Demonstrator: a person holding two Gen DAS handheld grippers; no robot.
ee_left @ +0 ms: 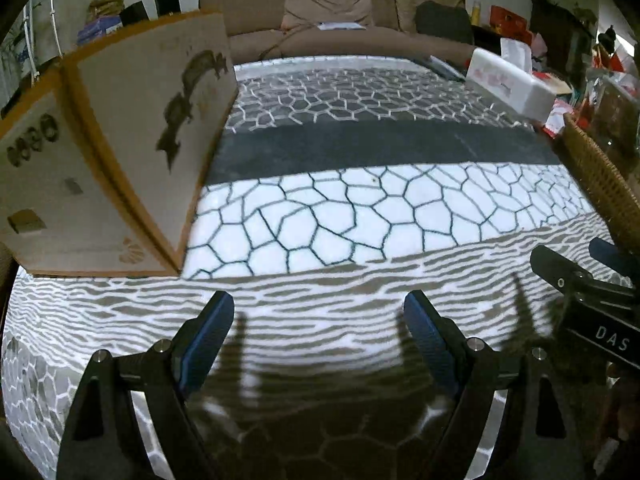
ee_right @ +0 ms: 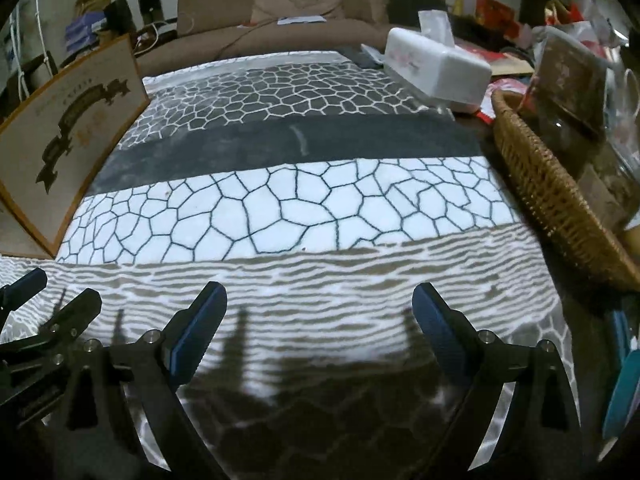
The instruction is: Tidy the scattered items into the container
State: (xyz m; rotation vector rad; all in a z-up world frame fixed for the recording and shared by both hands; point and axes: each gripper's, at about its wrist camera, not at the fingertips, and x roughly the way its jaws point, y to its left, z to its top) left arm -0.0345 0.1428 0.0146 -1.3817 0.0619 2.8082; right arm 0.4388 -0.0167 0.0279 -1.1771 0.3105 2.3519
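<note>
Both claws wide, empty: left claw (ee_left: 319, 312), right claw (ee_right: 319, 304), over the patterned cloth (ee_right: 280, 200). Right claw body reads "DAS". Cardboard box (ee_left: 120, 140) left, print blurred. Wicker basket (ee_right: 552, 184) right, beside tissue box (ee_right: 436, 68).

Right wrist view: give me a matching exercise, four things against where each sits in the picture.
Things:
1. cardboard box
2. wicker basket
3. tissue box
4. sofa

Places:
A. far back, beyond the patterned cloth
B. left edge of the cloth
C. right edge of the cloth, near side
D. far right corner of the cloth

Pairs: 1-B, 2-C, 3-D, 4-A
</note>
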